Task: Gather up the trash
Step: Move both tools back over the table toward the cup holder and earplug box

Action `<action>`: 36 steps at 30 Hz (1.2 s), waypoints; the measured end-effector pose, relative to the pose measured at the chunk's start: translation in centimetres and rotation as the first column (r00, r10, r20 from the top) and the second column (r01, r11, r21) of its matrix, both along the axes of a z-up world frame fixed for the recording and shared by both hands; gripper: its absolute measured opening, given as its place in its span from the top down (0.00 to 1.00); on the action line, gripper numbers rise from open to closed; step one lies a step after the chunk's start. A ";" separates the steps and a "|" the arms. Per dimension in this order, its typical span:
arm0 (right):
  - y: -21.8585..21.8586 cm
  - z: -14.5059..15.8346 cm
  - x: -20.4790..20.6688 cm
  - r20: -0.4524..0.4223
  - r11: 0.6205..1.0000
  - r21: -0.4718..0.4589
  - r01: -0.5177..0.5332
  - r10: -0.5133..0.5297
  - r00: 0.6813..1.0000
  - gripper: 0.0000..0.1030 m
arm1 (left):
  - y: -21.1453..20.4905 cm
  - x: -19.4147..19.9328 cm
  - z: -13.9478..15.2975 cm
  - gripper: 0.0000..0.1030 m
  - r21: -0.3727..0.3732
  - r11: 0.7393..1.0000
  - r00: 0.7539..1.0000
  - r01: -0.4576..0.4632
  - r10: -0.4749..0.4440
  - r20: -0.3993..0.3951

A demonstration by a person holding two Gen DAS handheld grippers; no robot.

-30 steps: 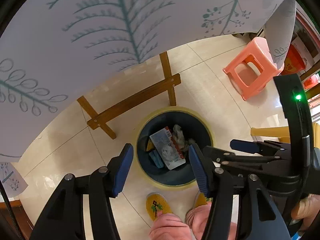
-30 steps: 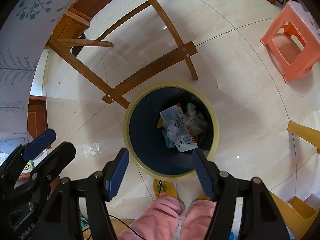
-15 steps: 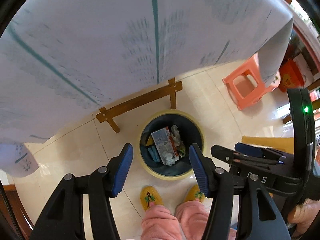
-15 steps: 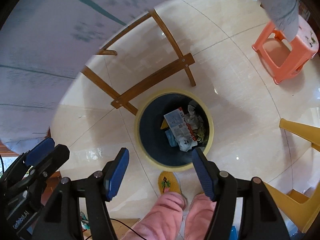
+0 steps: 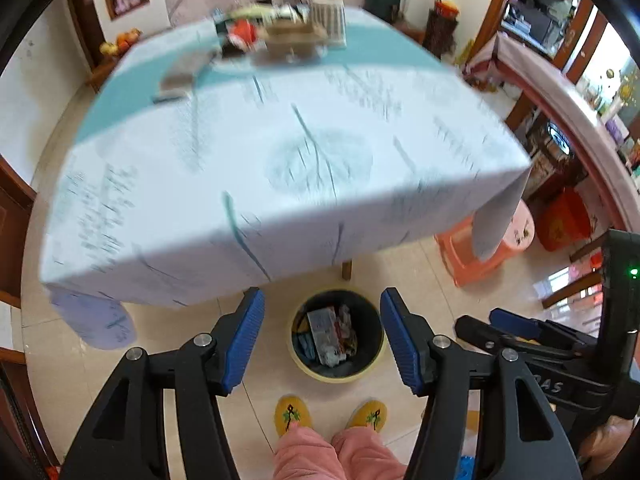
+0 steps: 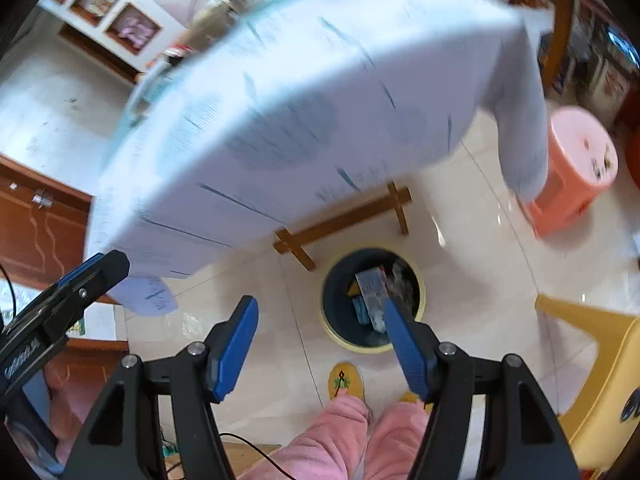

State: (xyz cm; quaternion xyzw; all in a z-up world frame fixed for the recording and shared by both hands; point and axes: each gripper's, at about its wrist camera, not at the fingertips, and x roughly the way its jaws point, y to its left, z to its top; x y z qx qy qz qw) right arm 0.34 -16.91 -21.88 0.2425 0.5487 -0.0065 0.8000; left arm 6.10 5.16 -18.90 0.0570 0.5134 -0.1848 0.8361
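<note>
A dark round bin with a yellow rim (image 5: pixel 298 354) (image 6: pixel 330 330) stands on the tiled floor and holds several wrappers and a box (image 5: pixel 322 324). High above it my left gripper (image 5: pixel 322 334) is open, with nothing between its blue pads. My right gripper (image 6: pixel 320 336) is open and empty too, the bin showing past its right finger. On the far part of the table (image 5: pixel 280 168) lies a blurred pile of items (image 5: pixel 280 32). Each gripper shows at the edge of the other's view.
The table, under a pale leaf-print cloth (image 6: pixel 280 120), rises ahead, its wooden brace (image 6: pixel 344 220) just behind the bin. An orange stool (image 5: pixel 480 248) stands to the right and a yellow chair (image 6: pixel 600 344) beside it. The person's yellow slippers (image 5: pixel 292 414) and pink trouser legs are below.
Both grippers have risen well above the bin, which now looks small. The tabletop and the items on it have come into view. Both stay open and empty.
</note>
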 end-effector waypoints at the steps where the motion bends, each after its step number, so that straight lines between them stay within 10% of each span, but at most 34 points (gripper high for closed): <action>1: 0.0 1.2 0.0 0.018 1.000 -0.007 -0.012 0.012 1.000 0.36 | 0.4 -0.2 1.4 0.43 0.000 1.000 1.000 -0.008 0.008 0.018; 18: 1.7 18.1 3.5 0.378 0.977 -0.147 -0.158 0.203 0.903 0.36 | 5.5 -0.5 15.6 0.36 -0.101 0.975 0.948 -0.198 0.216 0.232; 27: 3.8 18.6 9.3 0.351 0.963 -0.199 -0.180 0.242 0.904 0.36 | 7.4 3.7 17.8 0.30 -0.110 0.967 0.922 -0.230 0.252 0.292; 36: 4.1 16.2 19.5 0.252 0.980 -0.171 -0.101 0.143 0.957 0.36 | 9.2 16.6 14.9 0.30 -0.129 0.970 0.958 -0.208 0.228 0.172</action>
